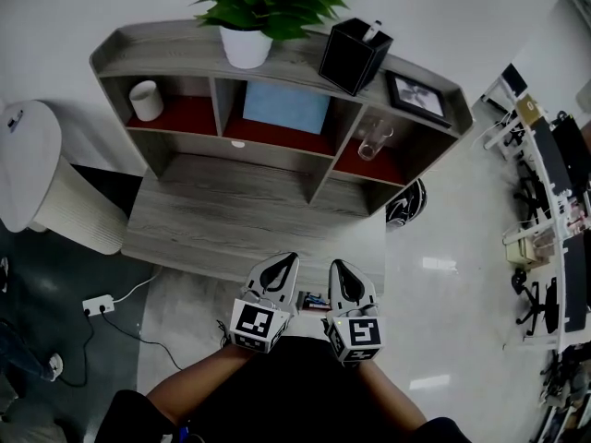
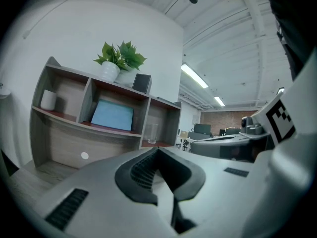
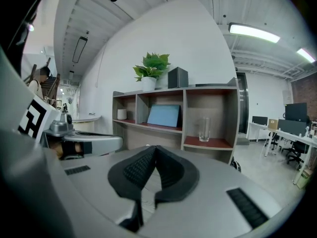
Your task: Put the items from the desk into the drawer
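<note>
A grey wooden desk [image 1: 222,215] carries a shelf unit. In its compartments stand a white cup [image 1: 146,100], a blue board [image 1: 286,107] and a clear glass [image 1: 372,141]. The same white cup [image 2: 48,99], blue board [image 3: 163,116] and glass [image 3: 204,129] appear in the gripper views. My left gripper [image 1: 290,260] and right gripper [image 1: 336,266] hover side by side at the desk's front edge, both shut and empty. The left gripper [image 2: 157,149] and right gripper [image 3: 156,148] point toward the shelves. Something small and coloured [image 1: 314,300] peeks between them below the edge; what it is stays unclear.
On top of the shelf unit are a potted plant [image 1: 249,26], a black box holder [image 1: 354,55] and a picture frame [image 1: 417,95]. A white round bin [image 1: 42,178] stands left of the desk. A power strip [image 1: 97,305] lies on the floor. Office desks and chairs [image 1: 554,210] are at the right.
</note>
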A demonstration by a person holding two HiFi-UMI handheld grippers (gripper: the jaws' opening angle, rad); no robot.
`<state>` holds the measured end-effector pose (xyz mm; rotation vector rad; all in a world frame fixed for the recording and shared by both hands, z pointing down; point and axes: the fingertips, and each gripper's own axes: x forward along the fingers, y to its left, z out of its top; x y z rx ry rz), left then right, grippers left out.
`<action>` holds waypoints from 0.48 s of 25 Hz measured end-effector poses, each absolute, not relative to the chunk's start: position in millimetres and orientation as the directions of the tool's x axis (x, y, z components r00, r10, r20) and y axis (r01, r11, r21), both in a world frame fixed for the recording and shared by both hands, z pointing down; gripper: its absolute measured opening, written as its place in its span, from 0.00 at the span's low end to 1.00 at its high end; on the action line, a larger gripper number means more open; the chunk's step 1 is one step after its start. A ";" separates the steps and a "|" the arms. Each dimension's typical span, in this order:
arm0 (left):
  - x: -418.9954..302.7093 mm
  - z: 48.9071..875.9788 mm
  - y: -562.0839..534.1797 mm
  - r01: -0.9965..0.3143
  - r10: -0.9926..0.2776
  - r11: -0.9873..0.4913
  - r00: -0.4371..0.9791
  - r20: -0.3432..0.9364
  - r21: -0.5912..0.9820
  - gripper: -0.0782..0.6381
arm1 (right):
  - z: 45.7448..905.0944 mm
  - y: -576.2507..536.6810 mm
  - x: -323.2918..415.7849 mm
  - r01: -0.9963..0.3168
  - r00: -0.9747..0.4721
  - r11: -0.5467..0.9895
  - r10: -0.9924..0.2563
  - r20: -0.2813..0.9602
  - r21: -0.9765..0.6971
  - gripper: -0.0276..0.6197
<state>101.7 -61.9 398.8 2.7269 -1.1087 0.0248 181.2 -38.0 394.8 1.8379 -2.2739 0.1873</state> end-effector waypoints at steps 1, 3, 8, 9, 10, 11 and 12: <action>101.1 399.0 -62.4 -0.693 -0.690 -0.699 0.719 0.088 0.177 0.11 | 395.2 -38.0 180.2 -0.976 -0.201 0.216 -0.949 0.242 0.035 0.07; 100.5 400.1 -63.6 -0.693 -0.691 -0.699 0.718 0.085 0.179 0.11 | 395.5 -38.4 178.4 -0.975 -0.204 0.218 -0.949 0.242 0.032 0.07; 103.8 398.4 -63.9 -0.688 -0.685 -0.706 0.724 0.083 0.169 0.11 | 391.7 -37.2 183.4 -0.980 -0.187 0.199 -0.953 0.238 0.027 0.07; 105.5 397.1 -63.7 -0.686 -0.683 -0.708 0.726 0.082 0.167 0.11 | 391.0 -36.9 185.4 -0.980 -0.184 0.195 -0.954 0.235 0.026 0.07; 107.6 396.1 -63.5 -0.684 -0.681 -0.711 0.728 0.081 0.164 0.11 | 390.2 -36.8 187.1 -0.981 -0.182 0.192 -0.955 0.235 0.023 0.07; 109.6 395.5 -63.5 -0.681 -0.679 -0.714 0.730 0.081 0.162 0.11 | 389.6 -37.0 188.8 -0.982 -0.179 0.188 -0.955 0.235 0.019 0.07; 111.4 395.2 -63.5 -0.679 -0.676 -0.716 0.732 0.081 0.159 0.11 | 389.5 -37.2 190.8 -0.983 -0.176 0.184 -0.956 0.236 0.015 0.07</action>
